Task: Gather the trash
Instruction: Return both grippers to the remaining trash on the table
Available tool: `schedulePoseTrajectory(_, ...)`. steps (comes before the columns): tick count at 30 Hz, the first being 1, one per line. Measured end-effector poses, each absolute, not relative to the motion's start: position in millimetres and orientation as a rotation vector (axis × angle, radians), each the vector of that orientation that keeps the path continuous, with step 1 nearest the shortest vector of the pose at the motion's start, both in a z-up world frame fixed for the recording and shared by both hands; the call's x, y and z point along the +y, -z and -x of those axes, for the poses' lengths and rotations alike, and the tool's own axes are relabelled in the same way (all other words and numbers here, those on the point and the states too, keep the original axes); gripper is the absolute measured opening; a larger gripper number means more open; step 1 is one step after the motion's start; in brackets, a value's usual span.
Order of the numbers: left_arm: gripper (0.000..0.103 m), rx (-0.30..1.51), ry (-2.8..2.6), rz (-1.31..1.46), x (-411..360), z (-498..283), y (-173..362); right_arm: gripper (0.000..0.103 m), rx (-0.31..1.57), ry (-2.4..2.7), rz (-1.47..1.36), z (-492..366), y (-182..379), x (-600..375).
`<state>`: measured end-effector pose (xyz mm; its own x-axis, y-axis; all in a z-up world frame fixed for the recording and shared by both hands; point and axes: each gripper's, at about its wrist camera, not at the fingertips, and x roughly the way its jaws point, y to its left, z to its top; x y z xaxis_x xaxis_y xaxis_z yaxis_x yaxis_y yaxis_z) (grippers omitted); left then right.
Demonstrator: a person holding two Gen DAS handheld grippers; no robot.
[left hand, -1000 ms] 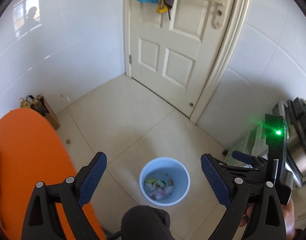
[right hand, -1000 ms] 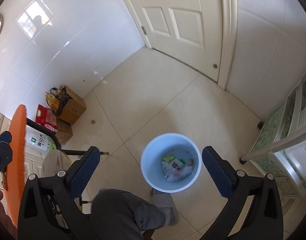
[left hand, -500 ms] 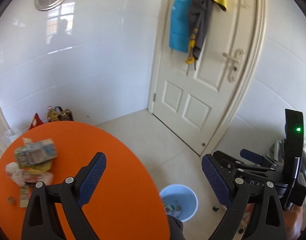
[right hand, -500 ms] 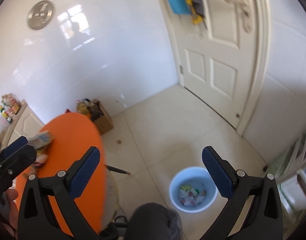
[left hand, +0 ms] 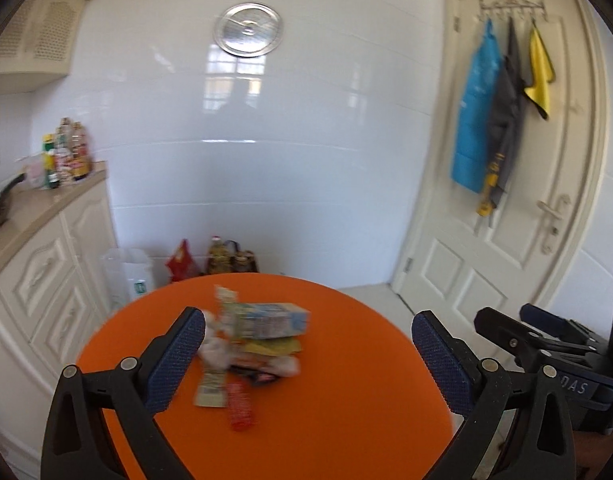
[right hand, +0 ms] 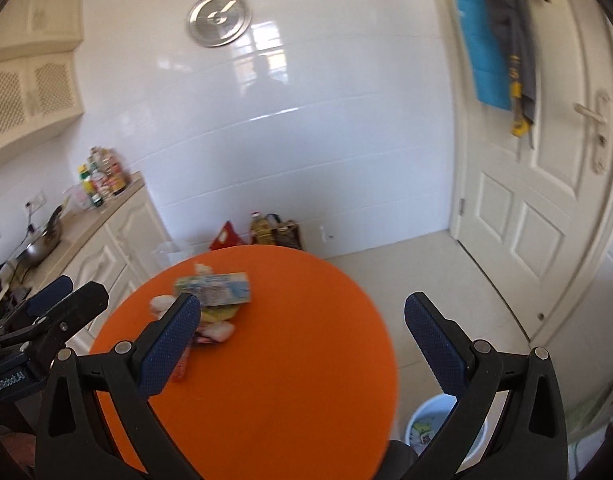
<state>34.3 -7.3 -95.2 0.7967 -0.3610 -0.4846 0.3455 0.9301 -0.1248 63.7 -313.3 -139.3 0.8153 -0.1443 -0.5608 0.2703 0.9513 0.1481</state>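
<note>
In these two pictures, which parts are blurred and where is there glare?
Left wrist view: the trash pile on the round orange table is smeared by motion, the left tongs sharp. Right wrist view: window glare on the white tiled wall.

Black plastic left gripper (left hand: pixel 308 354) and right gripper (right hand: pixel 302 342), each with two dark blue dimpled pads (left hand: pixel 177 364), silver rivets (left hand: pixel 126 363) at 9 and 3 o'clock, triangular cutouts.

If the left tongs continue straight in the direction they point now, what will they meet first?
Probably the trash pile on the orange table. The open left tongs point down at it, nothing between, though blur makes depth uncertain.
</note>
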Motion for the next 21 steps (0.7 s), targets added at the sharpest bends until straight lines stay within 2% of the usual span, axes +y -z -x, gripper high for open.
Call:
schedulePoseTrajectory(10,0.102,0.561,0.182,0.073,52.3,-2.2,133.3,0.103,0.633,0.081,-0.097,-102.3,154.2,-229.9)
schedulePoseTrajectory(21,0.102,0.693,0.118,0.056,38.2,-66.4,174.0,0.103,0.759,0.031,-0.043,-146.3,206.7,-185.2)
